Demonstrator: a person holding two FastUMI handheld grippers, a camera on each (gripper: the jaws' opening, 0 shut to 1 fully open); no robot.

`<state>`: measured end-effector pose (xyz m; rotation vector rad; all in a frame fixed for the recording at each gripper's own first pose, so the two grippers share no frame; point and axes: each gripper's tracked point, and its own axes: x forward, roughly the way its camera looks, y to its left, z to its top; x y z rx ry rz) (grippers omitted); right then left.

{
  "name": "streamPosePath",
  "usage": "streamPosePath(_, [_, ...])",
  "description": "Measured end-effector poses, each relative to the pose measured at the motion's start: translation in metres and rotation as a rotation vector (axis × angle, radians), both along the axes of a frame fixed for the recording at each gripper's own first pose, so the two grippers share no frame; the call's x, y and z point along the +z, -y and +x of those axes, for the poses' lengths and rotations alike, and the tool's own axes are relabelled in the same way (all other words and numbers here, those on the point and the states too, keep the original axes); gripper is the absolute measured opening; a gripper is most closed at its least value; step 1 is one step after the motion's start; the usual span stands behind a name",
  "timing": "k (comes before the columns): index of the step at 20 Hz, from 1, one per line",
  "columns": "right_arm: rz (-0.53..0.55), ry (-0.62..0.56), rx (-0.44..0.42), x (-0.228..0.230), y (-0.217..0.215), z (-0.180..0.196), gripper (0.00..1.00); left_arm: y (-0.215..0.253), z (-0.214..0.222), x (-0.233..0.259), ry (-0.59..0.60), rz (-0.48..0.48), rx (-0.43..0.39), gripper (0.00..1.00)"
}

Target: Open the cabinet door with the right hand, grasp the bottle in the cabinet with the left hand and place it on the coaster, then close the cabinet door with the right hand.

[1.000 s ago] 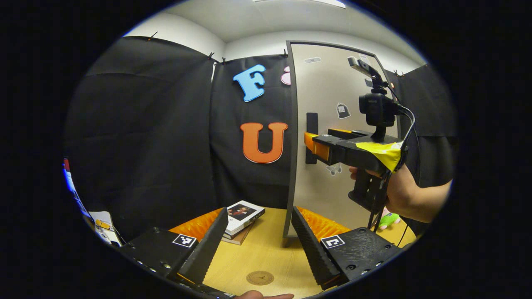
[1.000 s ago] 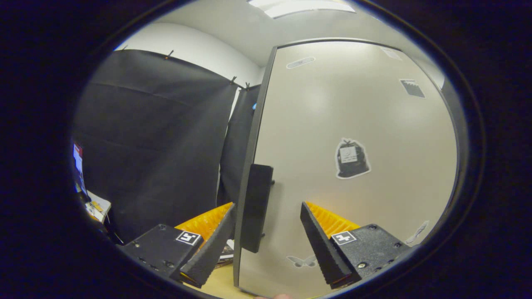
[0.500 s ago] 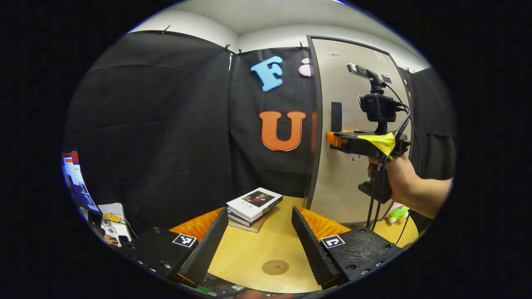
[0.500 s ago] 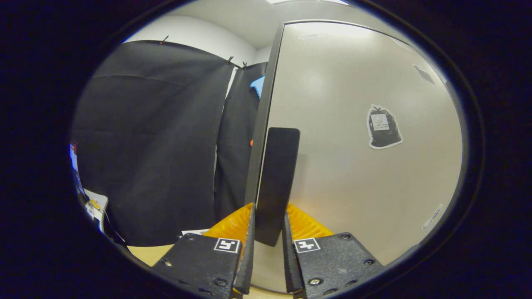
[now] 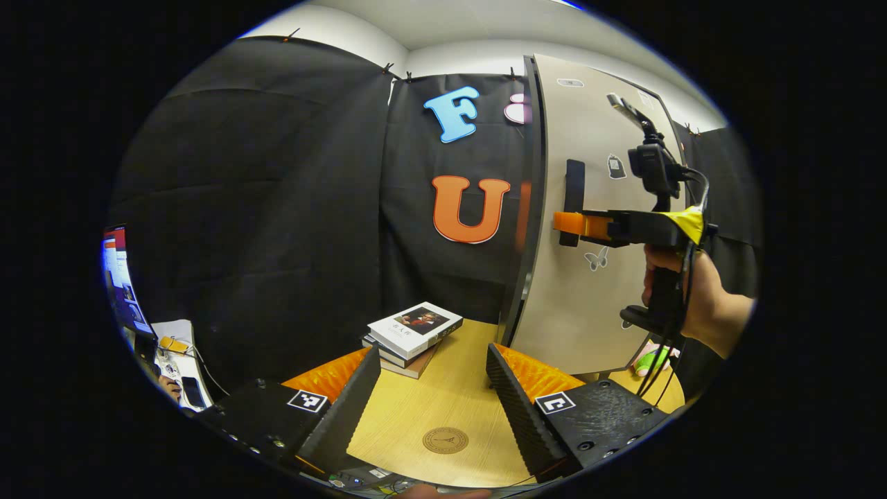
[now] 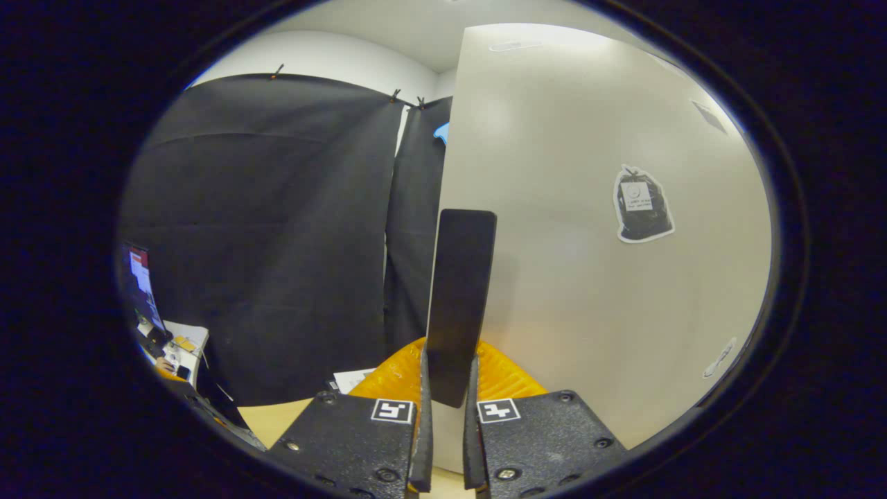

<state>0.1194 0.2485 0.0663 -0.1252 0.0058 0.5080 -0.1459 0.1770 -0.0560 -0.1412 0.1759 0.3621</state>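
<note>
A: The cabinet door (image 6: 589,277) is the big pale board, and its dark handle (image 6: 459,305) stands up straight between the two fingers of the right gripper (image 6: 447,443). What are the fingers doing?

B: They are squeezed together on the low end of the handle, one on each side, both pressing it. In the left gripper view a hand (image 5: 700,305) holds that gripper out to the door.

A: And the left gripper (image 5: 433,409)?

B: Its fingers are spread wide apart and hold nothing. It hangs over the table (image 5: 443,395).

A: Go from left to right for me.

B: Far left is a lit screen (image 5: 114,277) and some small stuff I can't make out. Then black cloth walls. Then a stack of books (image 5: 412,329) on the yellow wood table, just left of the door's edge. The round brown coaster (image 5: 445,440) lies flat on the table between the left fingers, near their base.

A: And on the right?

B: The door stands up from the table's far side. It has small stickers on it. A green and pink soft toy (image 5: 651,359) peeks out low, past the door. I can't see inside the cabinet.
</note>
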Motion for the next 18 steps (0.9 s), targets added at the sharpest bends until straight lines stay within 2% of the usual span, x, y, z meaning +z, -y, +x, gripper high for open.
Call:
streamPosePath(4, [0.042, -0.046, 0.064, 0.005, 0.018, -0.044, 0.19, 0.011, 0.007, -0.001, -0.009, -0.004, -0.029, 0.93])
streamPosePath(11, [0.062, -0.116, 0.167, 0.013, 0.054, -0.098, 0.2, 0.027, 0.027, -0.001, -0.017, 0.01, -0.084, 0.93])
streamPosePath(13, [0.064, -0.145, 0.199, 0.016, 0.062, -0.108, 0.2, 0.019, 0.033, 0.002, -0.012, 0.037, -0.069, 0.93])
streamPosePath(18, [0.058, -0.149, 0.274, 0.02, 0.116, -0.151, 0.2, 0.007, 0.062, 0.003, 0.002, 0.031, -0.059, 0.93])
